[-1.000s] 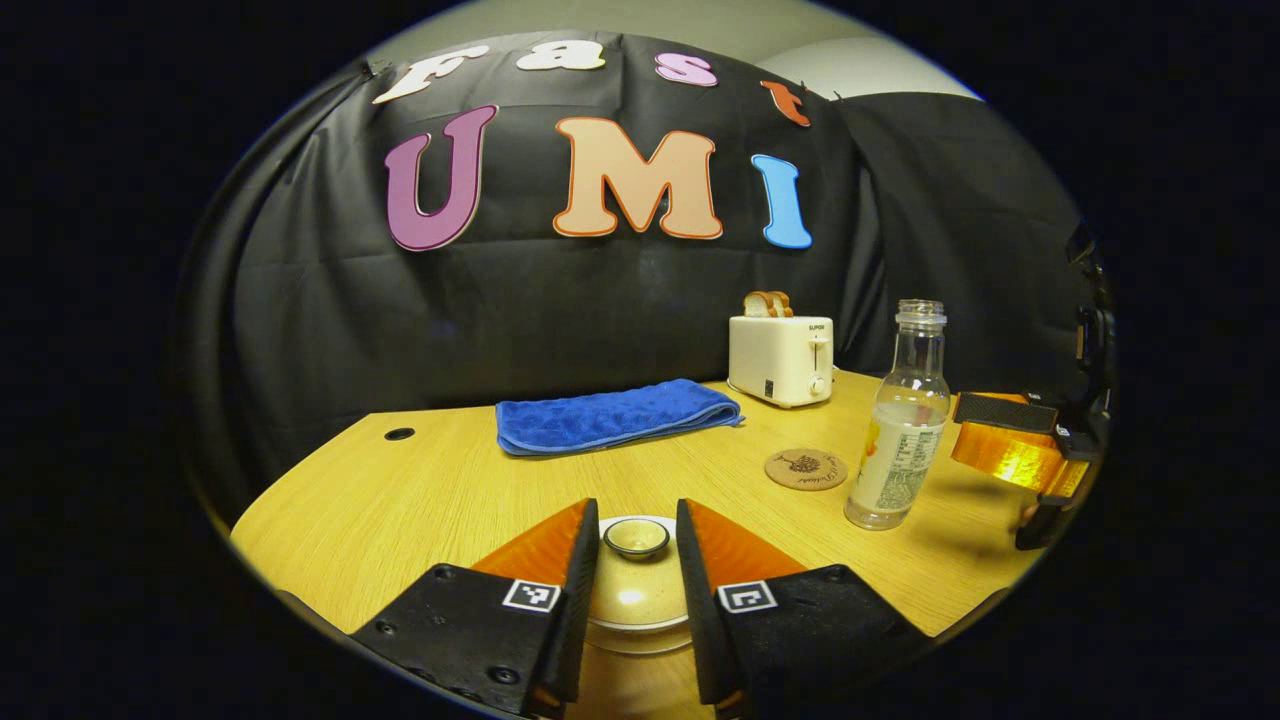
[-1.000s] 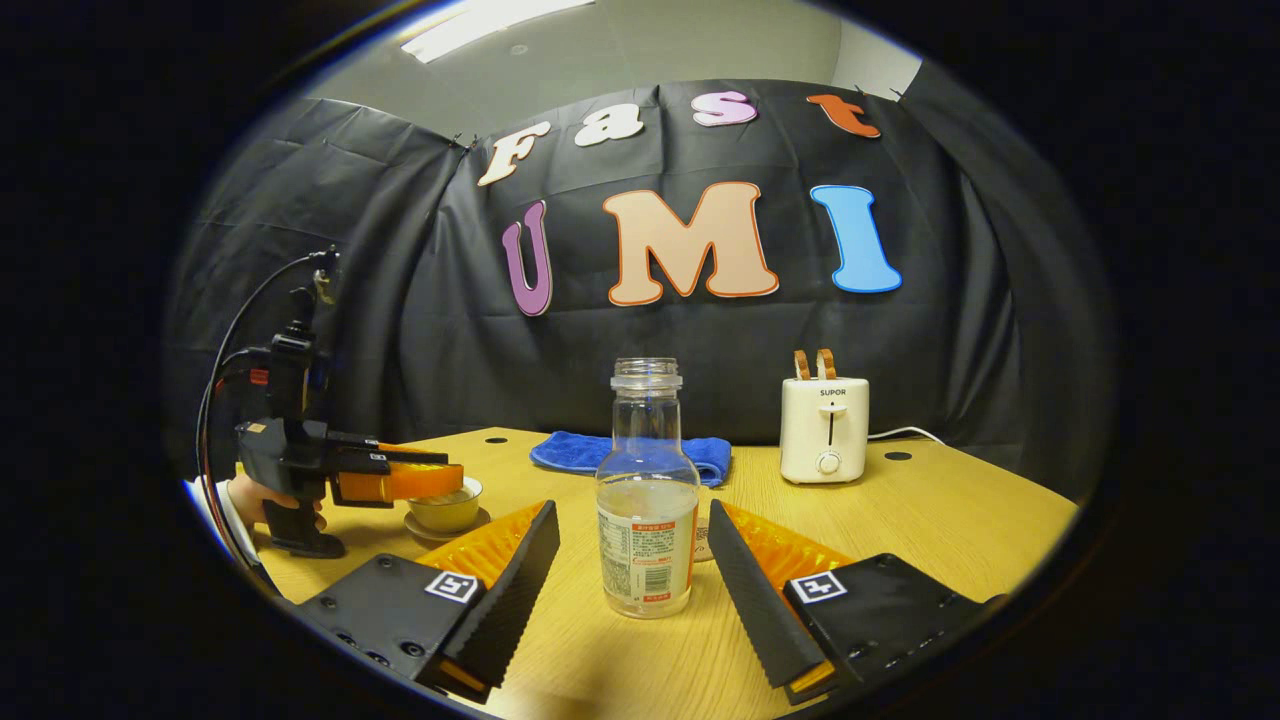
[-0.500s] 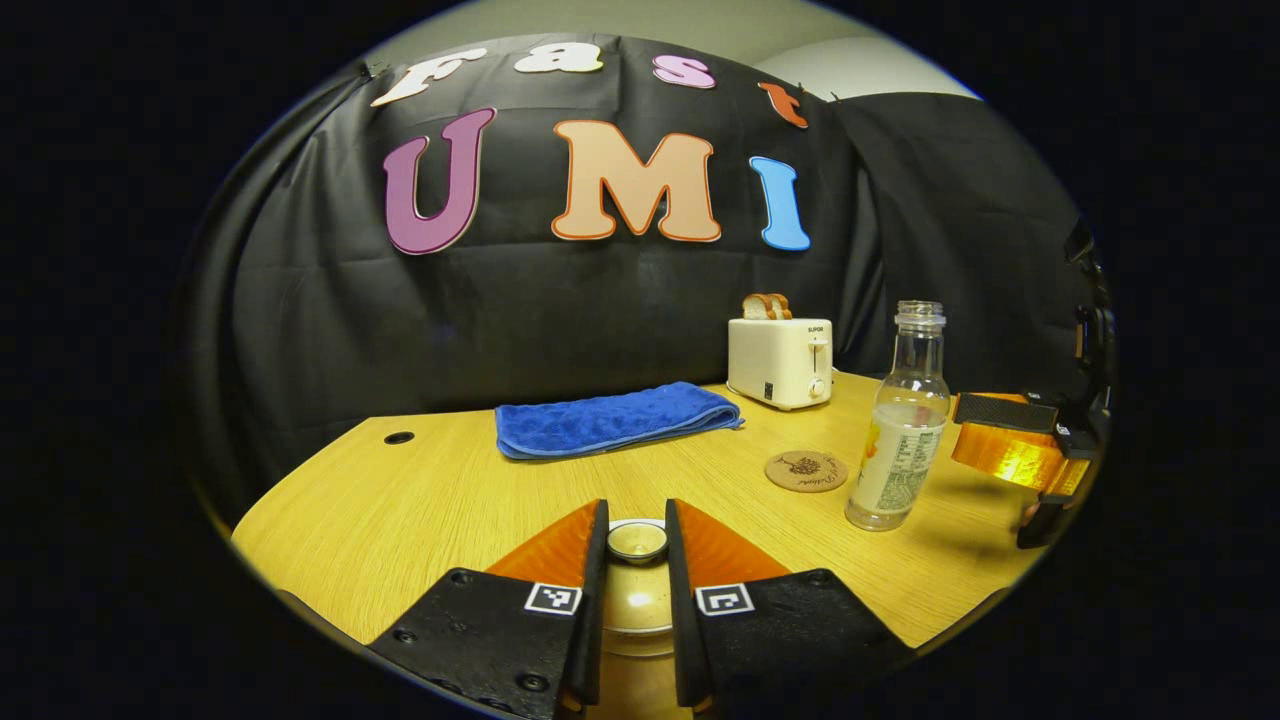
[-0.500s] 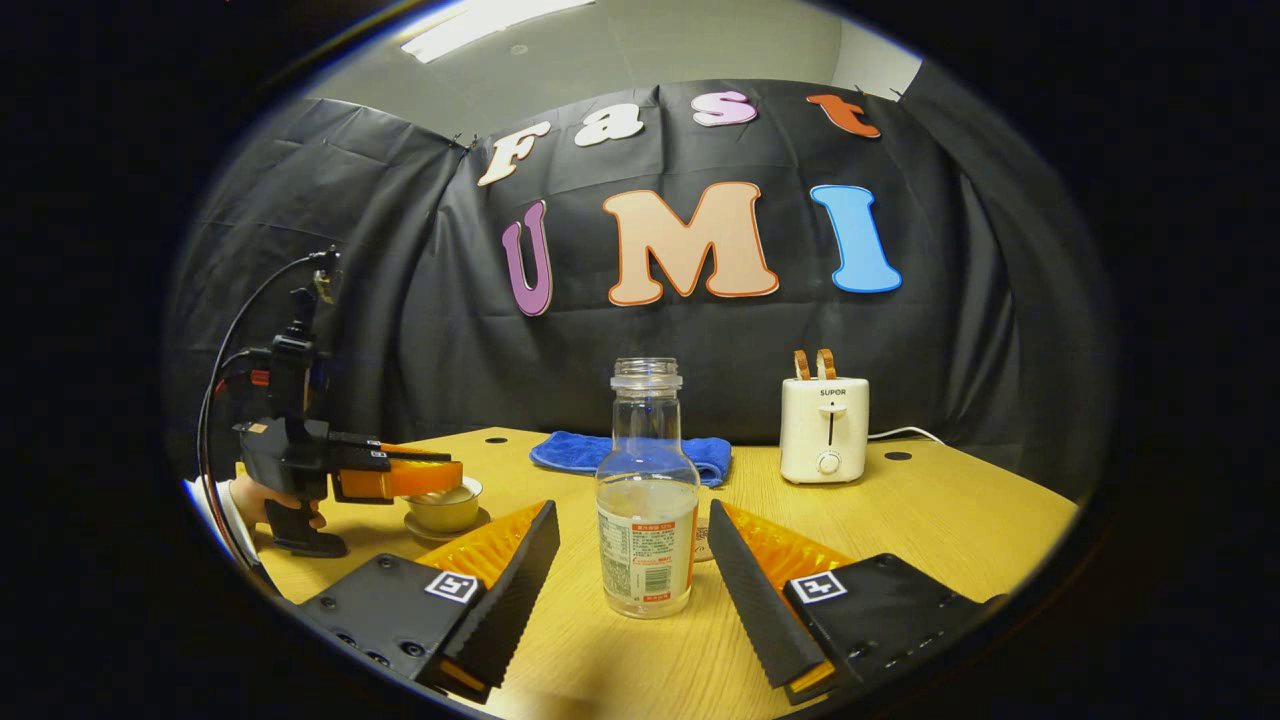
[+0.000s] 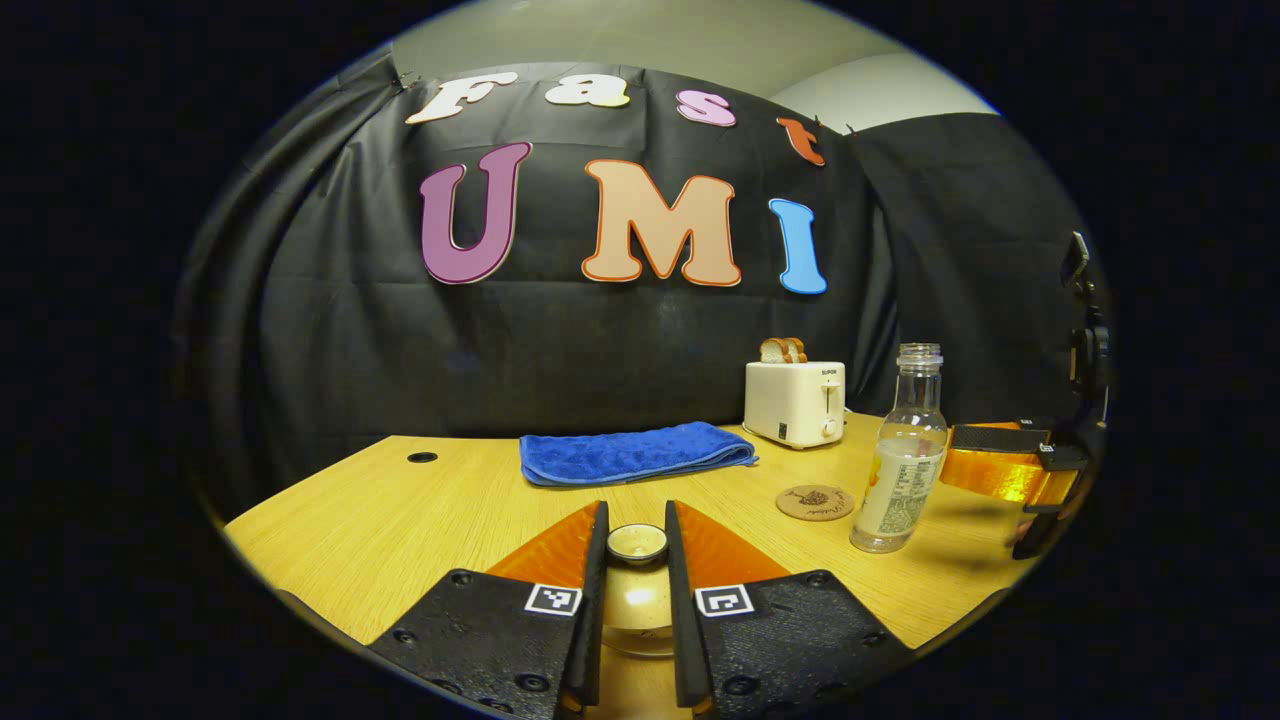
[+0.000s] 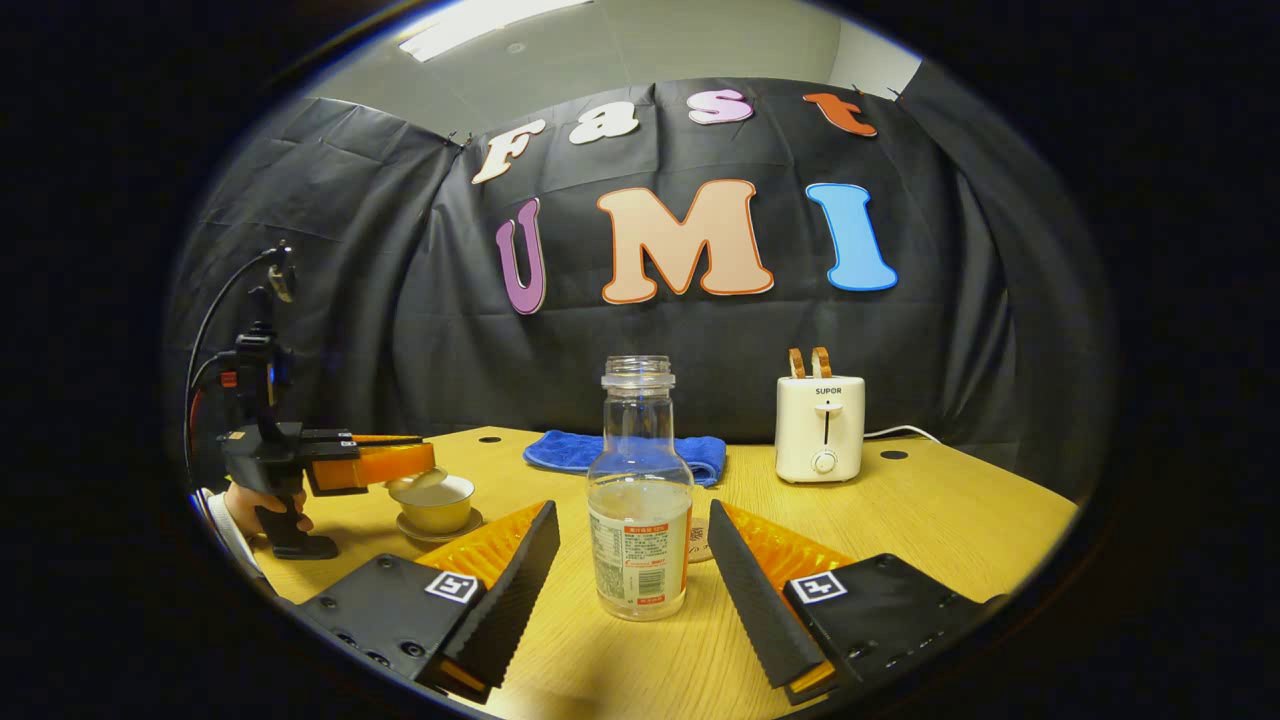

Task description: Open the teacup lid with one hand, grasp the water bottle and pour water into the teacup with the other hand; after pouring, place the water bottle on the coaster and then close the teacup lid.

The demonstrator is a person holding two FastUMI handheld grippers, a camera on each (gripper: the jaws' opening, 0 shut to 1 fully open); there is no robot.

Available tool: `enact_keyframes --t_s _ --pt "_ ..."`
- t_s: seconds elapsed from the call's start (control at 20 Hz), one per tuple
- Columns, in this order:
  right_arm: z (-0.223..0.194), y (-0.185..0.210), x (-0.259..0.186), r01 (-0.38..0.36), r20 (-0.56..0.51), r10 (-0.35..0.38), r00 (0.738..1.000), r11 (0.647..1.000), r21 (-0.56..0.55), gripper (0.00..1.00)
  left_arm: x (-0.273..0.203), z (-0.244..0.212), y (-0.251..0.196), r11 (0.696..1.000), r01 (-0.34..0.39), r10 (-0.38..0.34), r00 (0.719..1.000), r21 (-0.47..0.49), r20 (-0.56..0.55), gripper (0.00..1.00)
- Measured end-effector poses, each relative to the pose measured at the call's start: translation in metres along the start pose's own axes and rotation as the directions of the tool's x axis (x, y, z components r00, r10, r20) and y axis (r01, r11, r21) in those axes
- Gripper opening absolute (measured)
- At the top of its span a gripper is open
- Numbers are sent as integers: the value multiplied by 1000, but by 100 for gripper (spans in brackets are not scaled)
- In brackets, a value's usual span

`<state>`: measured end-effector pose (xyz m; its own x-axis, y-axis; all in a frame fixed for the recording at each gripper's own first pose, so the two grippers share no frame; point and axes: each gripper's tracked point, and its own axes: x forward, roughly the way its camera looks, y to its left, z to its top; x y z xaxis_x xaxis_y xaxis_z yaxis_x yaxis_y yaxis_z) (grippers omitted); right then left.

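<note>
— What's sitting on the worktop point(image 6: 930, 520), counted out?

— One water bottle point(image 6: 639, 500), one teacup point(image 6: 435, 503) on a saucer point(image 6: 440, 528), one round coaster point(image 5: 815, 502), one folded blue towel point(image 5: 632, 452) and one toaster point(image 6: 820, 428) with two slices of bread point(image 6: 808, 362) sticking up. Two grippers in all.

— Which way is the bottle pointing?

— It's standing upright, long axis vertical, open mouth at the top. It's clear, capless, with a printed label around the lower half and pale liquid reaching partway up.

— And where is it?

— Just beside the coaster, not on it, and sitting between the spread fingers of the right hand-held gripper point(image 6: 632, 570), which aren't touching it.

— The lid?

— The left hand-held gripper point(image 5: 636, 590) is pinching the teacup lid point(image 5: 637, 595) by its small round knob, fingers pressing on both sides. From the right gripper view the lid is hanging tilted just above the cup's rim, a hand point(image 6: 262, 505) gripping the handle below.
</note>
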<state>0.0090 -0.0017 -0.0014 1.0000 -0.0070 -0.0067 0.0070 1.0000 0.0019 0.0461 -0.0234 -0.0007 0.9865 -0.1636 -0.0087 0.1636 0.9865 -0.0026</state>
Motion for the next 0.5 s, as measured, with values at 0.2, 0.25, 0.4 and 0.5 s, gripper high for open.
enact_keyframes --t_s 0.2,0.25,0.4,0.5 --pt "-4 0 14 -1 -26 1 1000 1000 2 96 -9 3 10 1000 -26 26 1000 1 4 27" --pt "-5 1 17 -10 -34 10 999 1000 2 96 -9 4 13 1000 -31 31 1000 2 4 27" --pt "-12 1 30 -15 -82 15 997 1000 1 96 -12 3 17 999 -36 36 999 2 7 27" --pt "-17 3 35 -11 -110 10 994 1000 -3 96 -16 4 23 999 -45 45 999 2 5 27"
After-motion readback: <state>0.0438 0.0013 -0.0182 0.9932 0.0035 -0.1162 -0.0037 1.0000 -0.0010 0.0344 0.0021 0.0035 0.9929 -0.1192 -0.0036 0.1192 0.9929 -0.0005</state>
